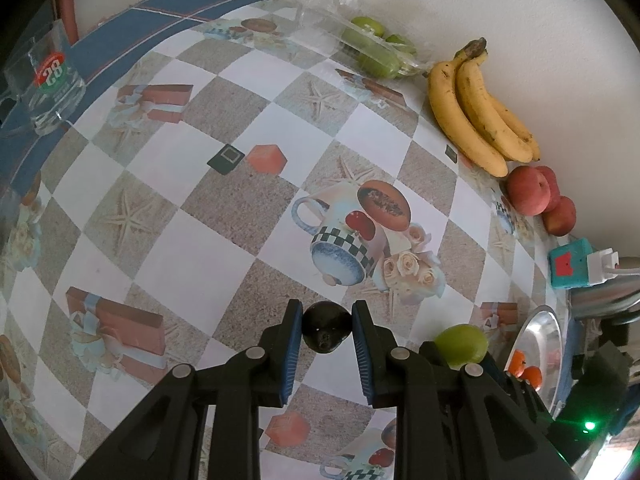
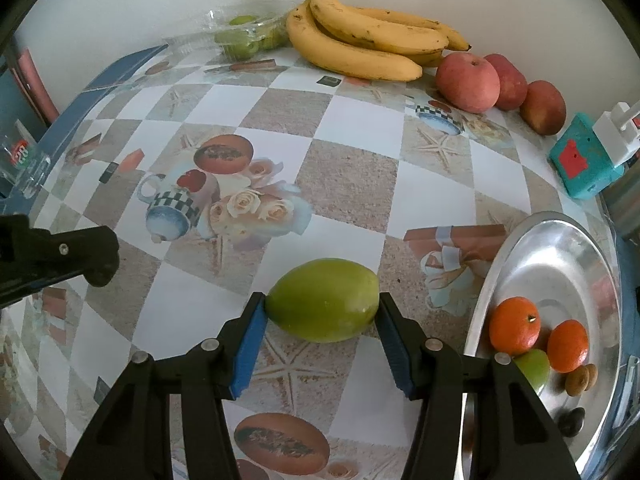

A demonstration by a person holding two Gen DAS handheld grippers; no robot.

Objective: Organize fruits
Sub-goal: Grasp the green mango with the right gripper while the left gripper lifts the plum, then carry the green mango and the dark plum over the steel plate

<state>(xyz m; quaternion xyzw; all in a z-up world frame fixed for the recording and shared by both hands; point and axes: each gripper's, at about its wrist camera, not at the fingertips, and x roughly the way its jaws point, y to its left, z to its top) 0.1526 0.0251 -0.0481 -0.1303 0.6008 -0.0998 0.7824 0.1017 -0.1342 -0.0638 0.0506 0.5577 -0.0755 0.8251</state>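
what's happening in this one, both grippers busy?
Yes. A person is sorting fruit with two handheld grippers. The right gripper is shut on a green fruit above the table, beside the metal tray. The left gripper is shut on a small dark fruit. The tray already holds two oranges, another green fruit and a few small brown and dark ones. Bananas, red apples and a clear pack of green fruit sit along the wall.

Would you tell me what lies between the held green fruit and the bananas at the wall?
Only bare patterned tablecloth separates the green fruit from the bananas, seen from the right wrist.
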